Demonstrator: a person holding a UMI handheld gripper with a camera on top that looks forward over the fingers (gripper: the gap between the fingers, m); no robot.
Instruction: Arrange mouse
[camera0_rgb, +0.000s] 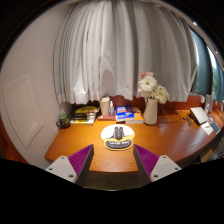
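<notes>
A dark mouse (118, 133) sits on a round white and black mouse pad (118, 139) in the middle of a wooden desk (175, 140). My gripper (113, 160) is well short of the desk's near edge, with its purple pads (80, 157) wide apart and nothing between them. The mouse lies beyond the fingers, roughly centred between them.
A vase of white flowers (151, 98) stands behind and right of the pad. Books (124, 113) and stacked items (84, 112) lie at the back of the desk, under grey curtains (120, 50). White objects (203, 120) sit at the desk's right end.
</notes>
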